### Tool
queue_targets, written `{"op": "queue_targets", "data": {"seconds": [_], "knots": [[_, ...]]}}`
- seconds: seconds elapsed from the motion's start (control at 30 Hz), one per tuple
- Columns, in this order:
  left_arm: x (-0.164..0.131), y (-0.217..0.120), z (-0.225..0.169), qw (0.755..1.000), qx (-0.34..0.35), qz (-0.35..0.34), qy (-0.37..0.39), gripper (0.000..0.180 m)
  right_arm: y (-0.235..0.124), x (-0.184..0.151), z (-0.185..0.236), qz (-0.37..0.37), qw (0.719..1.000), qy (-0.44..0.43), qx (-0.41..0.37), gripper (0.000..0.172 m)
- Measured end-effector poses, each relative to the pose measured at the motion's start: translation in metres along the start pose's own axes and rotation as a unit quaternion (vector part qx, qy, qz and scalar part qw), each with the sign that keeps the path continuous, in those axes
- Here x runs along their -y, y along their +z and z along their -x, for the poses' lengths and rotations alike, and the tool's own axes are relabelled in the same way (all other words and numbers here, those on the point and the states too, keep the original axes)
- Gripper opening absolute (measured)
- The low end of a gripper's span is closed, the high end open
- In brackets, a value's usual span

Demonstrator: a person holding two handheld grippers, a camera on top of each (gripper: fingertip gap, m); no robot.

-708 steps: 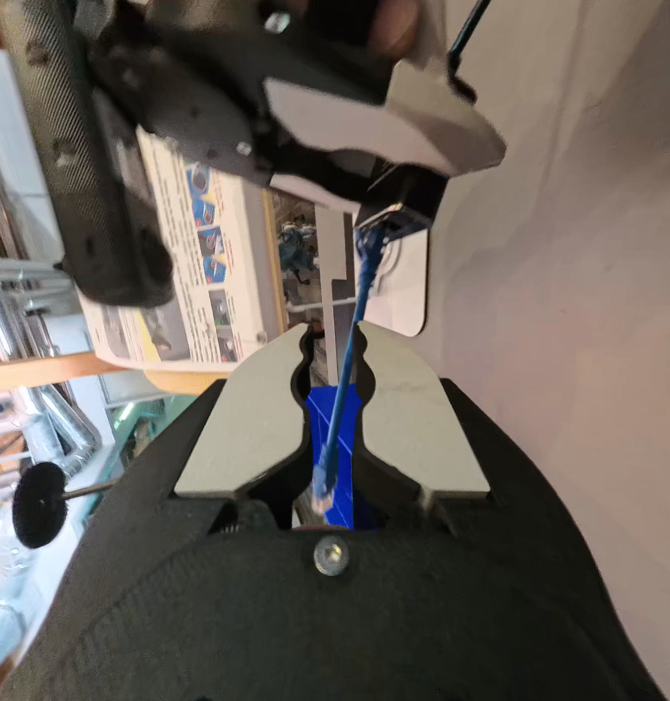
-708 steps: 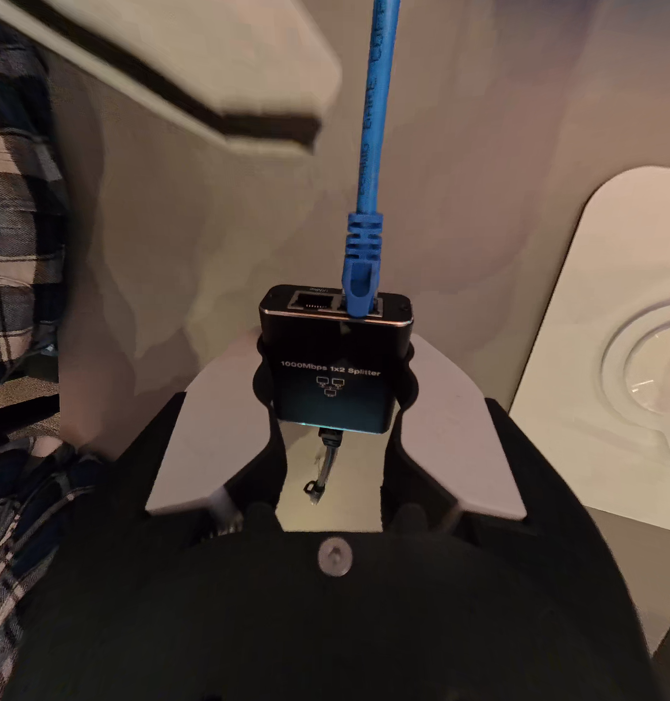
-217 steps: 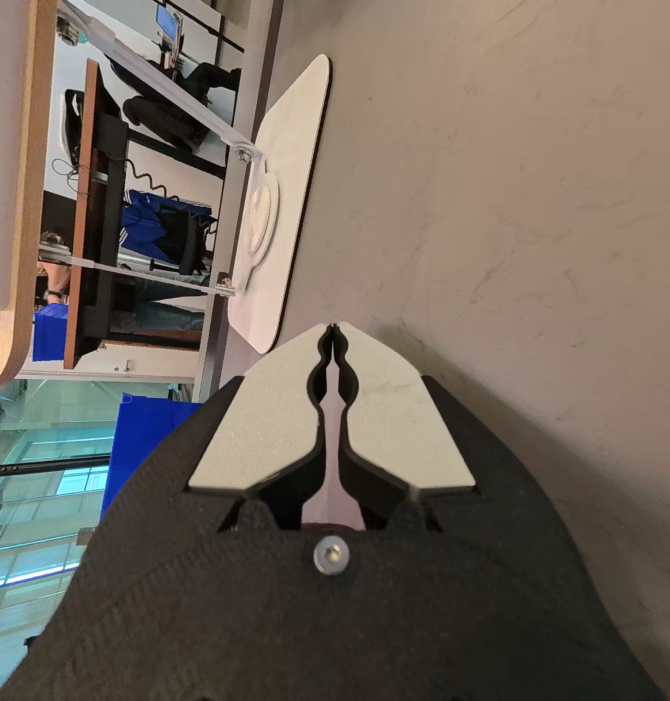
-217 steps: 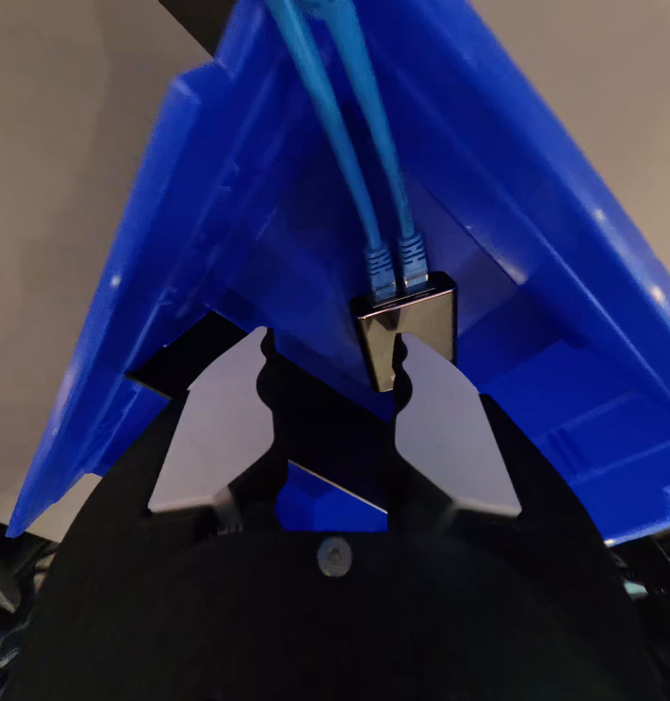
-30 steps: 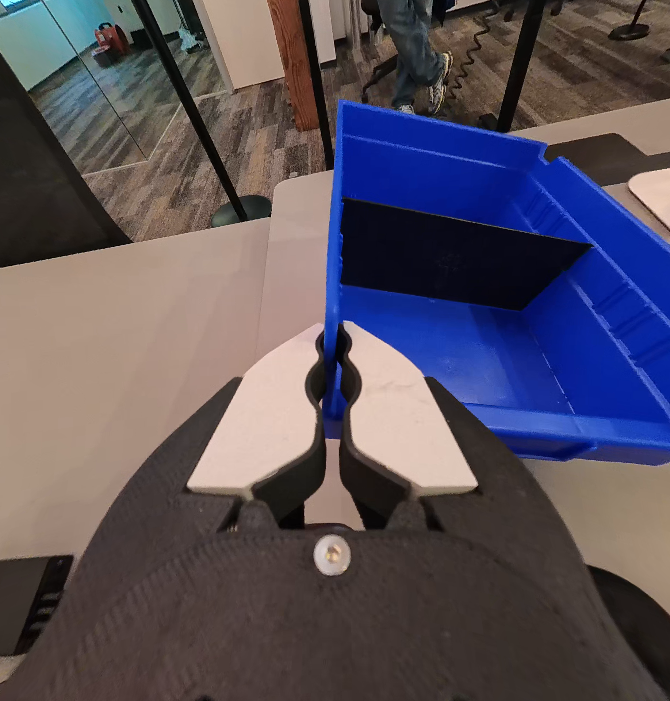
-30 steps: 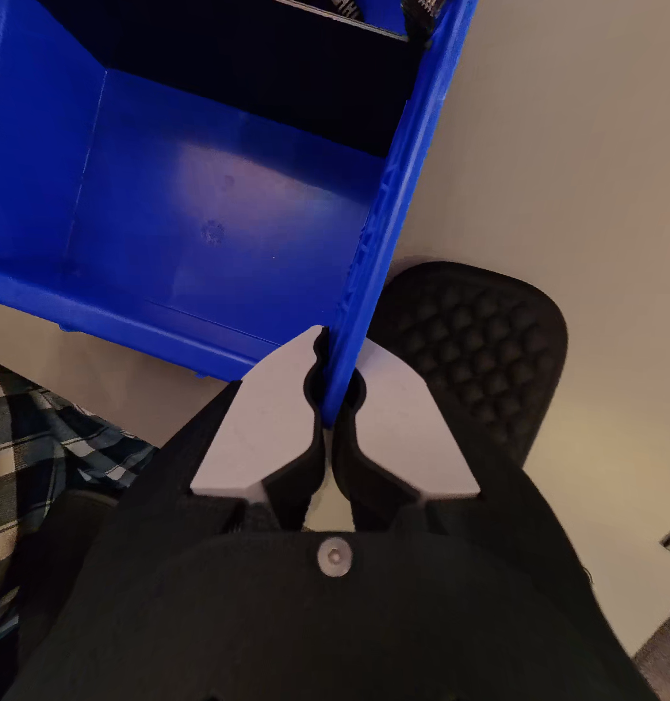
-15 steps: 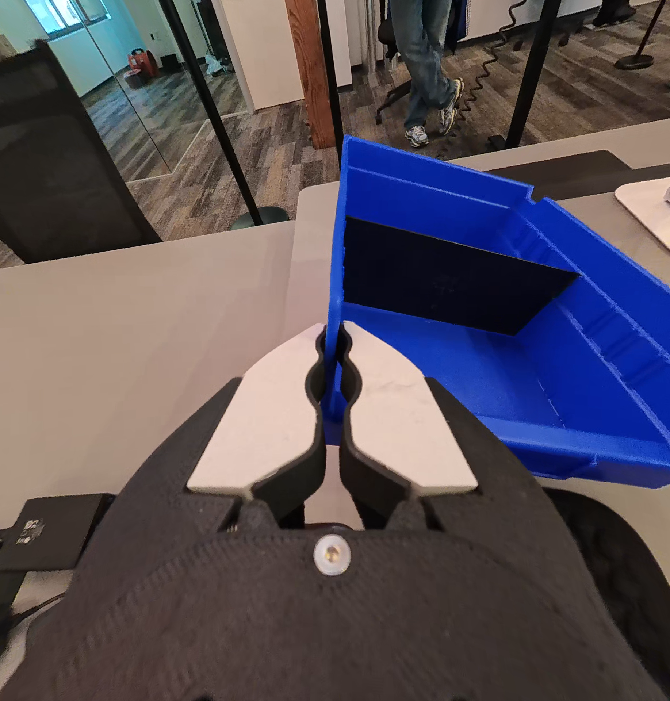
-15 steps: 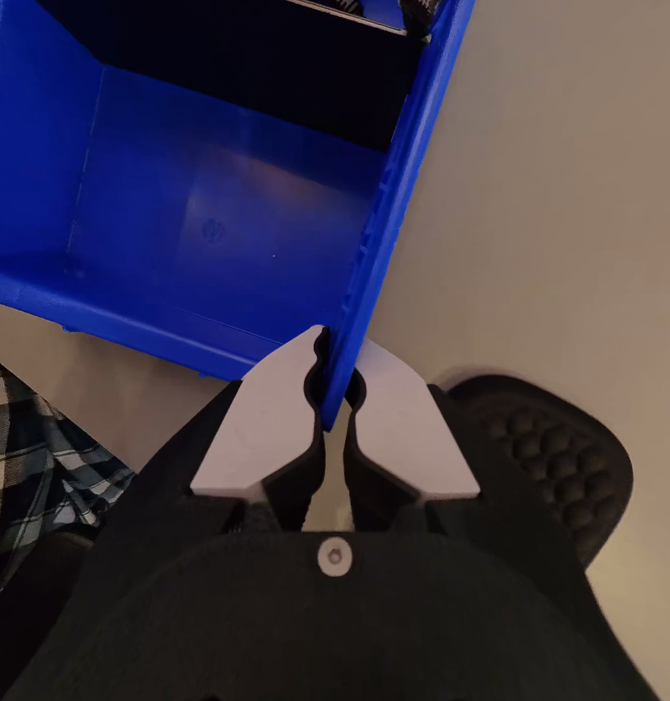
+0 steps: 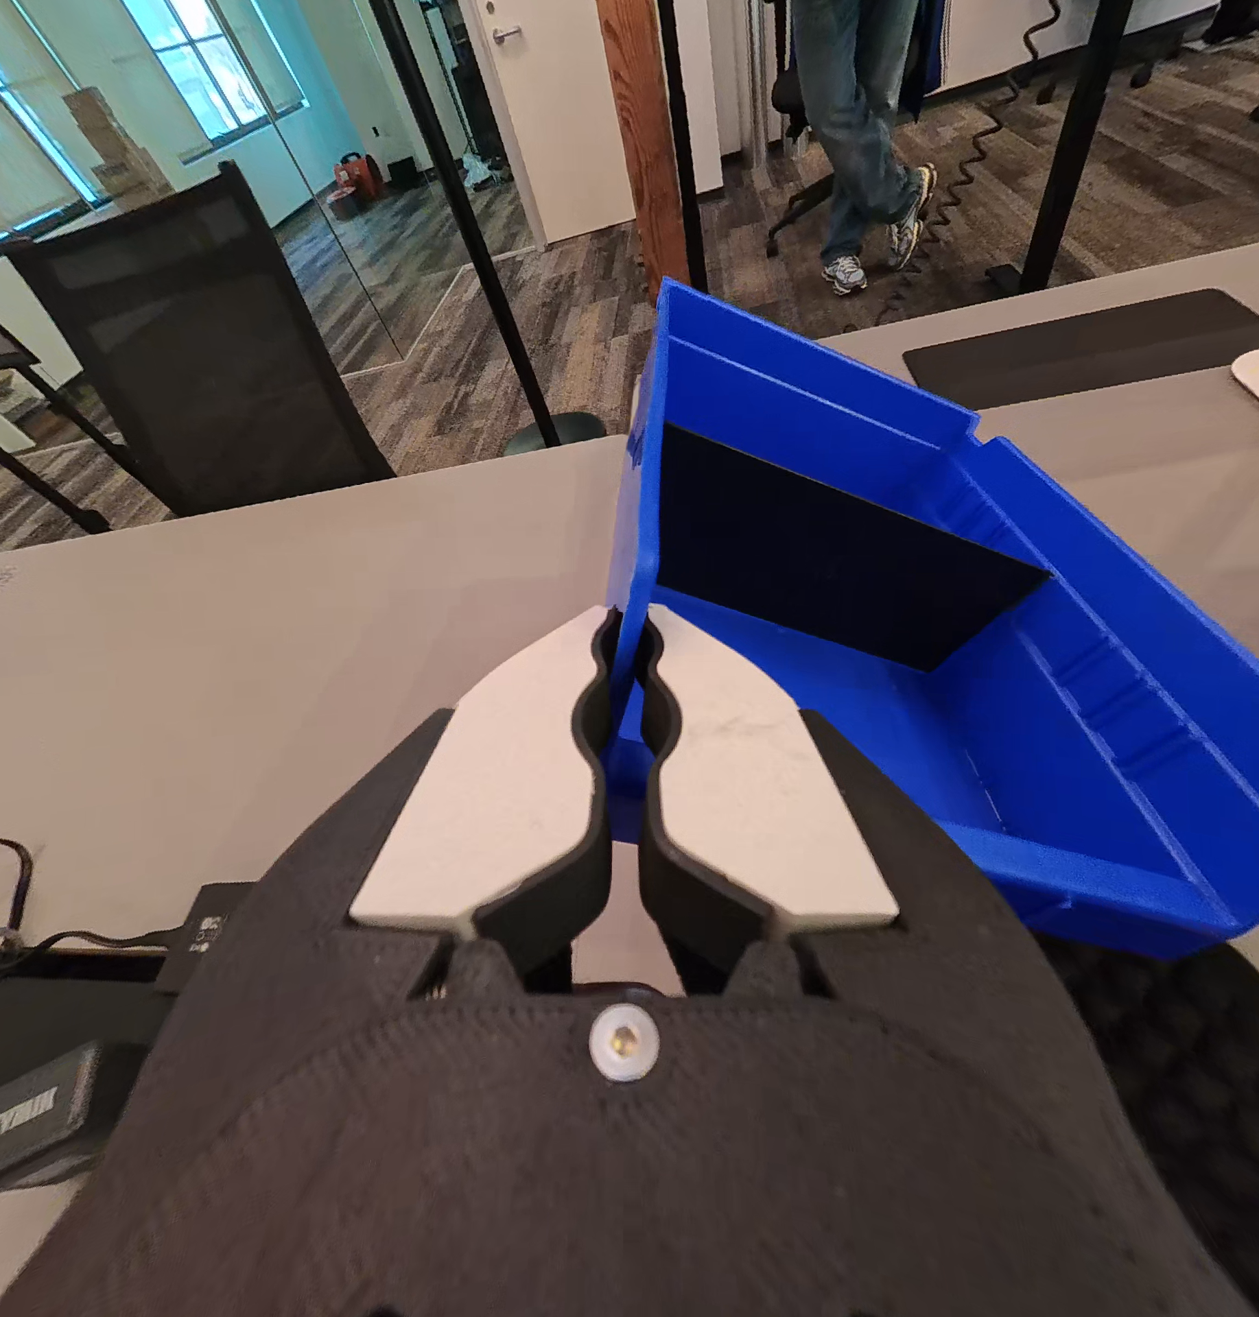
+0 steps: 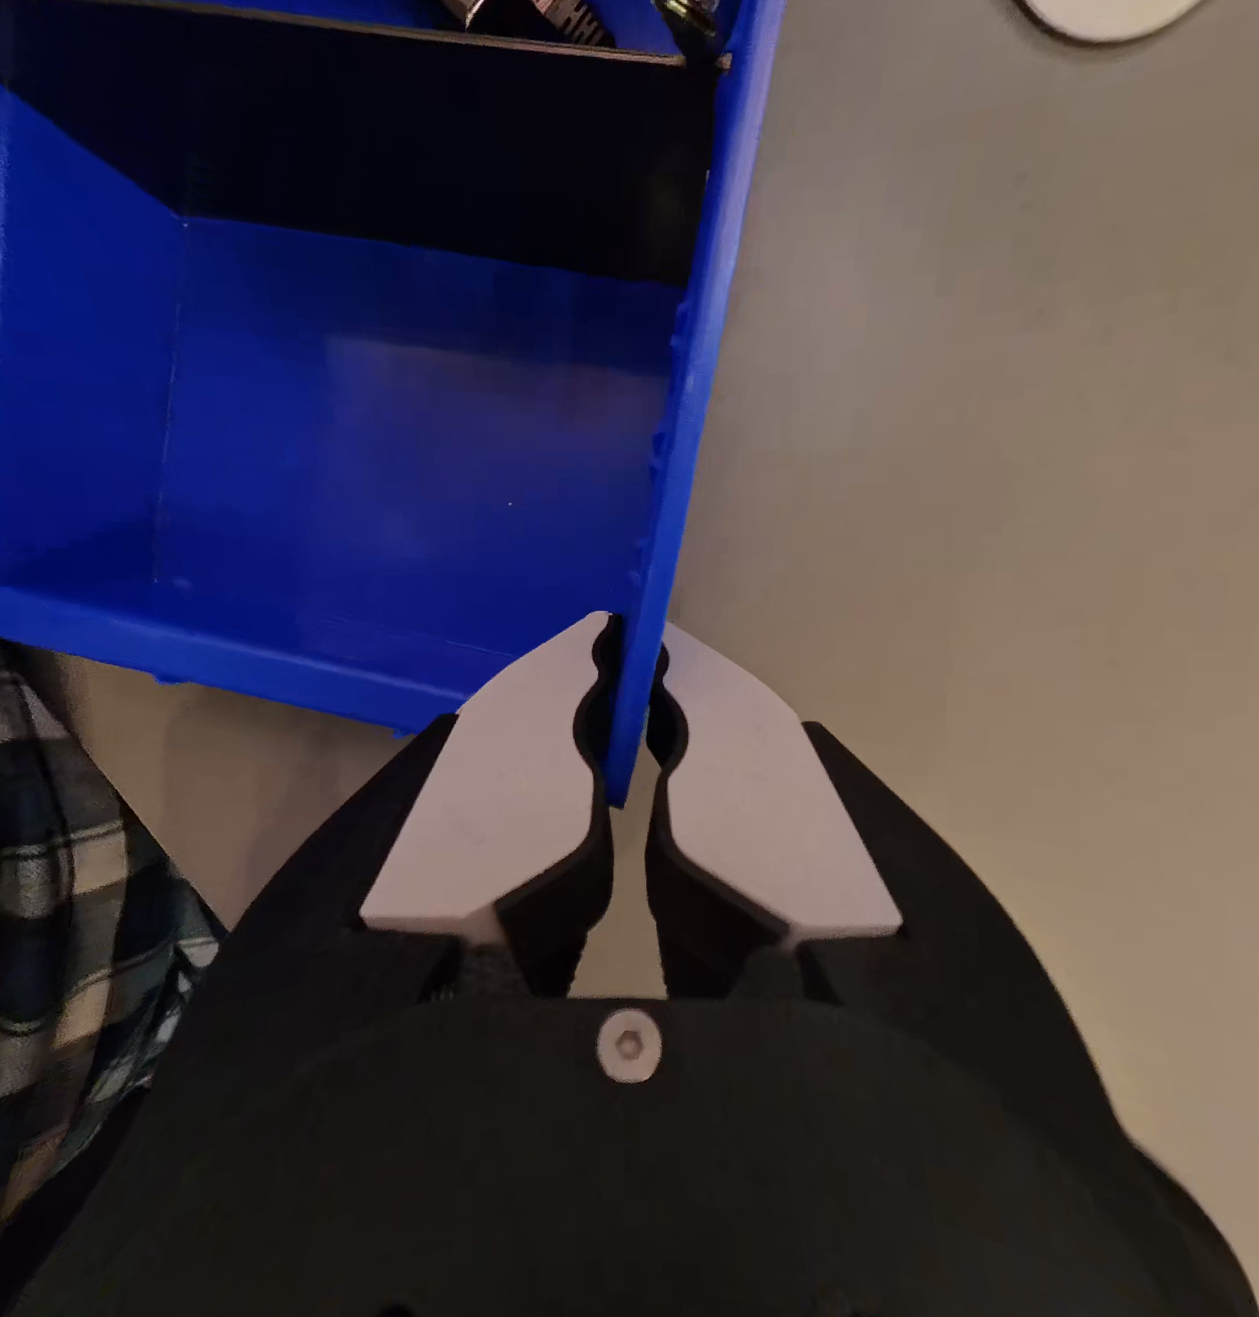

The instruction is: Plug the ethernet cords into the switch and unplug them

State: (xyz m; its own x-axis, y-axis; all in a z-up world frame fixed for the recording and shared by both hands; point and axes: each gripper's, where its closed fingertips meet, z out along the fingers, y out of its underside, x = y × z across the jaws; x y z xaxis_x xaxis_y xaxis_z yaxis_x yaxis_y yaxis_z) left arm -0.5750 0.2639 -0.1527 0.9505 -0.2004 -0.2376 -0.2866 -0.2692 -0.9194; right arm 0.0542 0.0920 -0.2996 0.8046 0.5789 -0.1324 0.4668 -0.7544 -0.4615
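I have both claws, left claw (image 9: 630,627) and right claw (image 10: 633,634), clamped on the blue bin (image 9: 1040,713) walls above the counter (image 9: 255,641); no cords or switch visible, so plugging appears finished.

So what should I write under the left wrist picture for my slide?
Left gripper clamps one side wall of the blue bin, tilted above the grey table.

Earlier the right gripper (image 10: 630,627) clamped the black splitter with blue ethernet cords plugged in, then released it inside the blue bin (image 9: 1040,713). Now both grippers pinch opposite side walls of the bin, the left gripper (image 9: 630,620), formerly closed on nothing, included. The bin's far end has tipped upward.
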Motion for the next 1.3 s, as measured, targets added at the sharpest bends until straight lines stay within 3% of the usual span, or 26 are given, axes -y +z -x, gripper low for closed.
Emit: {"op": "queue_targets", "data": {"seconds": [0.2,0.3,0.37,0.43,0.53,0.57,0.63,0.73,0.87,0.93,1.1,1.3], "knots": [[0.005,-0.006,0.015,1.000,0.021,-0.013,0.001,0.004,0.025,0.043,0.016,-0.005,0.999,-0.029,0.017,0.005],[0.006,-0.007,0.021,1.000,0.026,-0.010,0.002,0.004,0.034,0.063,0.024,-0.022,0.995,-0.099,-0.006,0.007],[0.006,-0.007,0.022,1.000,0.026,-0.010,0.004,0.004,0.029,0.074,0.024,-0.053,0.990,-0.125,-0.025,0.044],[0.006,-0.007,0.022,1.000,0.025,-0.009,0.005,0.004,0.010,0.080,0.021,-0.090,0.984,-0.149,-0.035,0.059],[0.004,-0.006,0.024,1.000,0.025,-0.008,0.002,0.004,-0.026,0.082,0.042,-0.158,0.943,-0.289,-0.043,0.064],[0.004,-0.005,0.024,1.000,0.025,-0.007,0.000,0.004,-0.029,0.073,0.061,-0.151,0.930,-0.334,-0.004,0.059],[0.003,-0.004,0.025,1.000,0.025,-0.006,-0.004,0.004,-0.022,0.053,0.093,-0.124,0.908,-0.394,0.066,0.062],[0.001,-0.003,0.025,1.000,0.027,-0.007,-0.008,0.004,0.013,0.032,0.112,-0.068,0.878,-0.464,0.095,0.068],[0.000,-0.004,0.024,1.000,0.029,-0.006,-0.010,0.004,0.058,0.022,0.109,-0.005,0.850,-0.522,0.075,0.070],[0.000,-0.005,0.024,0.999,0.030,-0.004,-0.009,0.004,0.058,0.029,0.112,-0.011,0.843,-0.530,0.089,0.050],[0.002,-0.009,0.030,0.999,0.038,-0.007,-0.007,0.004,0.066,0.033,0.129,-0.006,0.812,-0.568,0.135,0.029],[0.002,-0.016,0.040,0.998,0.054,-0.009,0.003,0.004,0.077,0.051,0.133,0.009,0.812,-0.568,0.133,0.027]]}}
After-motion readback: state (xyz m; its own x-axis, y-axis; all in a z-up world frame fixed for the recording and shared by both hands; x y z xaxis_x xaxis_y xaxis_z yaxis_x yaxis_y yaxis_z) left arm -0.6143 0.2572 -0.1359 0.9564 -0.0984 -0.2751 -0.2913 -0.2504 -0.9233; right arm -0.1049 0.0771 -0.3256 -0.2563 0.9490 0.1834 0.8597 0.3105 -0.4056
